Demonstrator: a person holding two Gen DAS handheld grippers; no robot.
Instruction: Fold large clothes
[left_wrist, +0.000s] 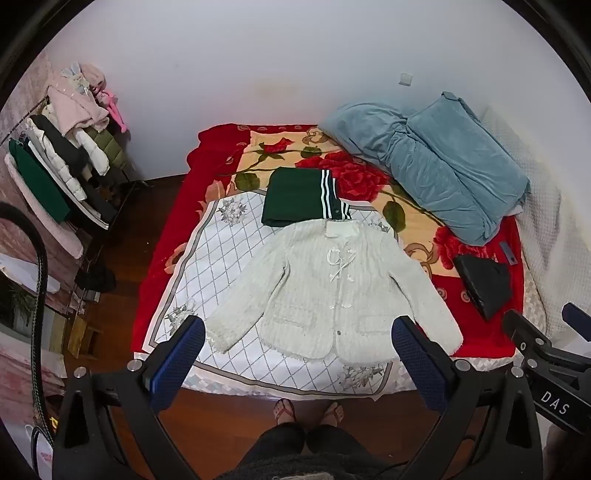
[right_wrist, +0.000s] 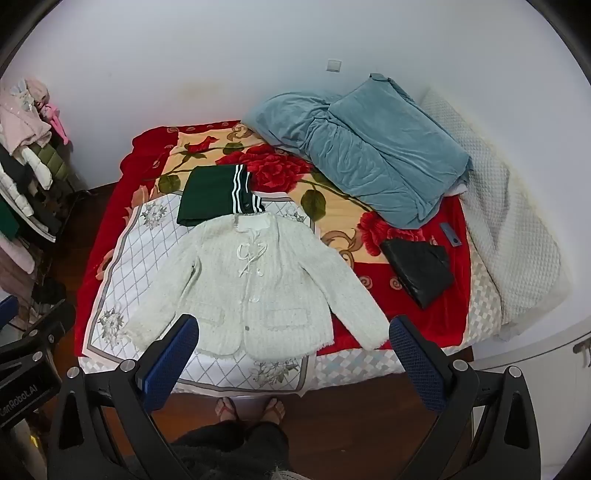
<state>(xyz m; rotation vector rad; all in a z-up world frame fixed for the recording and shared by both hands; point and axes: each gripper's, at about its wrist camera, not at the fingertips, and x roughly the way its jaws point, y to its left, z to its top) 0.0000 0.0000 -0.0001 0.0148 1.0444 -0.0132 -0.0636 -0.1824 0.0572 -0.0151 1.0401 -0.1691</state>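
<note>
A white knit jacket (left_wrist: 328, 291) lies flat, front up, sleeves spread, on a white diamond-pattern cloth (left_wrist: 225, 251) on the bed; it also shows in the right wrist view (right_wrist: 258, 288). A folded dark green garment with white stripes (left_wrist: 303, 195) lies just beyond its collar, also seen in the right wrist view (right_wrist: 218, 195). My left gripper (left_wrist: 299, 332) is open and empty, held above the jacket's hem. My right gripper (right_wrist: 293, 332) is open and empty, above the hem and right sleeve. The right gripper's body shows at the right edge of the left wrist view (left_wrist: 546, 347).
A folded blue quilt (left_wrist: 436, 158) lies at the bed's far right on a red floral blanket (left_wrist: 476, 325). A black bag (left_wrist: 484, 284) lies right of the jacket. A clothes rack (left_wrist: 62, 166) stands left. The person's feet (left_wrist: 306, 411) stand on the wood floor at the bed's near edge.
</note>
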